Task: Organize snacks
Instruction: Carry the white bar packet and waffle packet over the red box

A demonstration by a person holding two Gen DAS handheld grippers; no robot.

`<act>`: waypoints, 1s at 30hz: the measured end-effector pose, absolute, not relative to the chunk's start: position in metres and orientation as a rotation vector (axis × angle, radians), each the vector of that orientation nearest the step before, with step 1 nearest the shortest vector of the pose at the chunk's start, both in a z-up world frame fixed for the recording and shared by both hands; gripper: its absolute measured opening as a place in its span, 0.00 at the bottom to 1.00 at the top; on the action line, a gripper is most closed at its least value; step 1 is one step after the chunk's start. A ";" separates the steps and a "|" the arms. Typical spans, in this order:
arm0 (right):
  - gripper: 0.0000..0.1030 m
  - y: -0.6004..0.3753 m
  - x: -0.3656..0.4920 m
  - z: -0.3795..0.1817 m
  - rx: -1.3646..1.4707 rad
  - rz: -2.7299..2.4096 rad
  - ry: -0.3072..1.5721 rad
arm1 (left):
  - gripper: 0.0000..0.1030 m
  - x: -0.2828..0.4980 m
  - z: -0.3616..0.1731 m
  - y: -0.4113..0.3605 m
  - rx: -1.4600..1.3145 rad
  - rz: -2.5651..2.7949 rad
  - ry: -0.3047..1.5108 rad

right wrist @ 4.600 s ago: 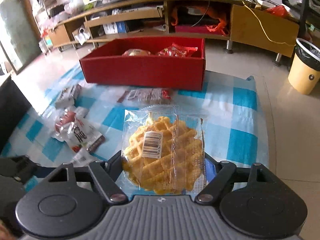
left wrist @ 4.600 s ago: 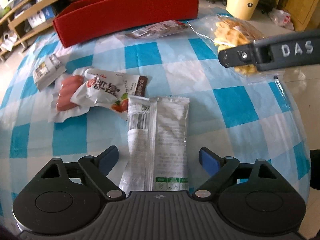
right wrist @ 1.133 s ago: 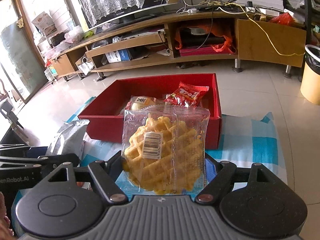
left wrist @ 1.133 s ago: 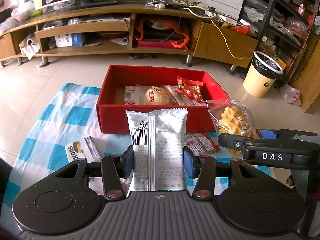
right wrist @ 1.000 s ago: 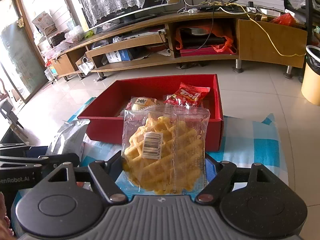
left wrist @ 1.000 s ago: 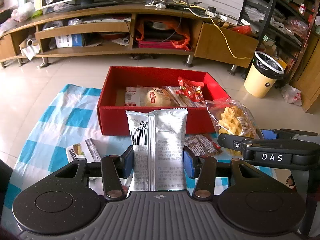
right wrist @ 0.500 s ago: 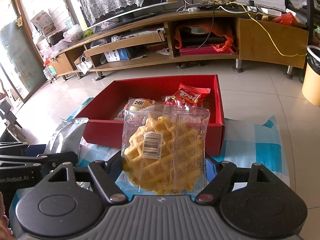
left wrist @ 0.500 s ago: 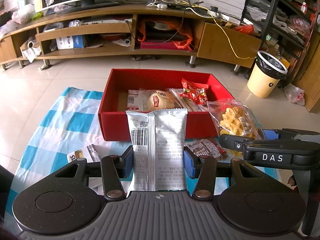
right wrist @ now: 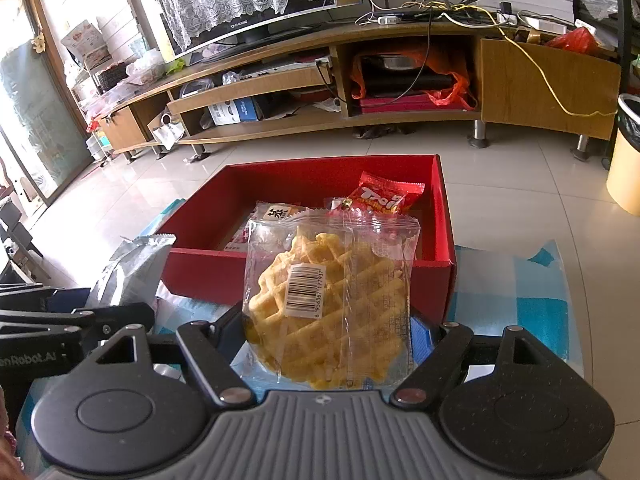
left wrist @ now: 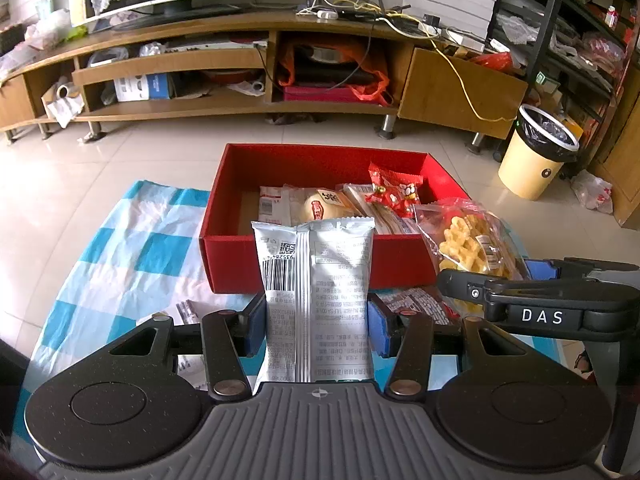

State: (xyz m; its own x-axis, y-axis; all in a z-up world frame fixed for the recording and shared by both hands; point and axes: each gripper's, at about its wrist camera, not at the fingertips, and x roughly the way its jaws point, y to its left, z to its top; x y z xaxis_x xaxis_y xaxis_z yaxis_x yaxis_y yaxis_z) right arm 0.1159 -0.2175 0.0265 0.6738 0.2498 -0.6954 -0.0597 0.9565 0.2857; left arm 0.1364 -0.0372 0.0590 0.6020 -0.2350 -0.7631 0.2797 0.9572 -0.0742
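My left gripper (left wrist: pixel 316 330) pinches a silver packet (left wrist: pixel 316 300) by its long sides; the packet stands upright, long axis pointing away from me toward the red box (left wrist: pixel 288 268). My right gripper (right wrist: pixel 326 336) clamps a waffle bag (right wrist: pixel 328 304), also upright, barcode facing me. Both are held above the checked cloth (left wrist: pixel 132 256), just short of the box's near wall. Snacks already lie inside the box.

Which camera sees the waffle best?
The right wrist view: the waffle fills the middle, barcode facing us, gripped by the right gripper. The left wrist view shows it small and sideways at the right, partly hidden behind that gripper.
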 end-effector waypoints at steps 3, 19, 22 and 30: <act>0.75 -0.217 0.117 0.026 0.248 0.176 0.814 | 0.56 0.138 0.059 -0.038 0.055 -0.297 0.875; 0.75 -0.216 0.134 0.027 0.247 0.177 0.813 | 0.56 0.155 0.056 -0.036 0.053 -0.283 0.871; 0.75 -0.216 0.134 0.027 0.246 0.177 0.813 | 0.56 0.157 0.058 -0.035 0.047 -0.280 0.865; 0.75 -0.218 0.154 0.026 0.250 0.169 0.810 | 0.56 0.164 0.060 -0.034 0.041 -0.272 0.854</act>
State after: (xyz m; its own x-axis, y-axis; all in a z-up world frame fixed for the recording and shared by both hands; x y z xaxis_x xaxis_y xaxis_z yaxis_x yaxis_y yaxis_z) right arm 0.1545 -0.2182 0.0258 0.6786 0.2436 -0.6929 -0.0536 0.9573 0.2840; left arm 0.1636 -0.0344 0.0596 0.6247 -0.2209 -0.7490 0.2536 0.9645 -0.0729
